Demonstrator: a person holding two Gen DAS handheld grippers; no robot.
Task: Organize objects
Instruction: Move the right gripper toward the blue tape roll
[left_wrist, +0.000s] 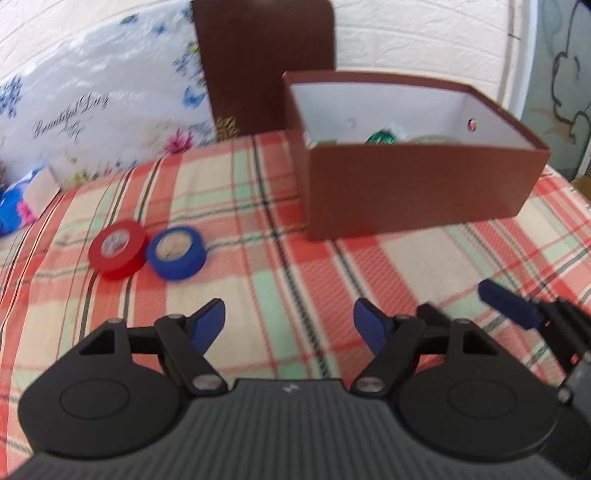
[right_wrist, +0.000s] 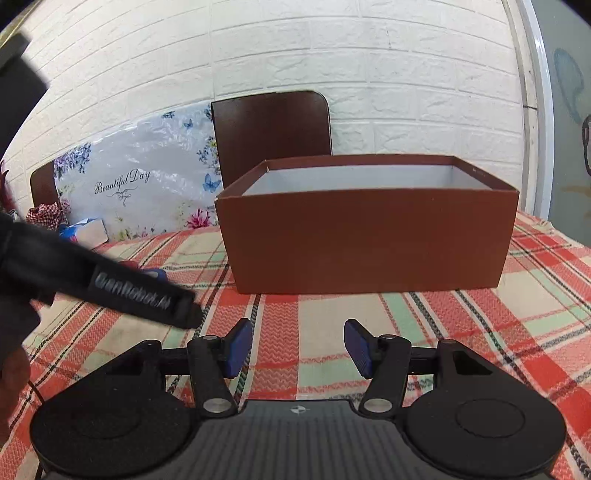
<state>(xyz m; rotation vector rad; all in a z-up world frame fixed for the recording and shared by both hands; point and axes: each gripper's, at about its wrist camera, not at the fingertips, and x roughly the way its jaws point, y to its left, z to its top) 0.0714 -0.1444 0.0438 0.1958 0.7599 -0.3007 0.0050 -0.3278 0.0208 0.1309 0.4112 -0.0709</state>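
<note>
1. Landmark: an open brown box (left_wrist: 417, 184) stands on the checked tablecloth (left_wrist: 258, 206). Its white interior already holds some items, one green; blur leaves the others unidentifiable.
2. Task objects: a red tape roll (left_wrist: 117, 249) and a blue tape roll (left_wrist: 176, 253) lie flat, touching one another, well to the left of the box and nearer the camera than its front wall. They have not yet been boxed.
3. Left gripper (left_wrist: 289, 325): jaws wide apart, nothing between the blue pads, touching nothing. It hangs over bare cloth, in front of the box and to the right of the rolls.
4. Right gripper (right_wrist: 297, 347): jaws partly apart and empty, aimed at the box's front wall from in front of it.
5. Risk, alignment: the left gripper is likely offset from both rolls, so closing here would catch only cloth.
6. Risk, neighbours: because the rolls touch, a pad pushed between them could shove one aside or snag both.
7. Risk, crowding: the two grippers stand close together in front of the box; crossing paths could knock them together.
</note>
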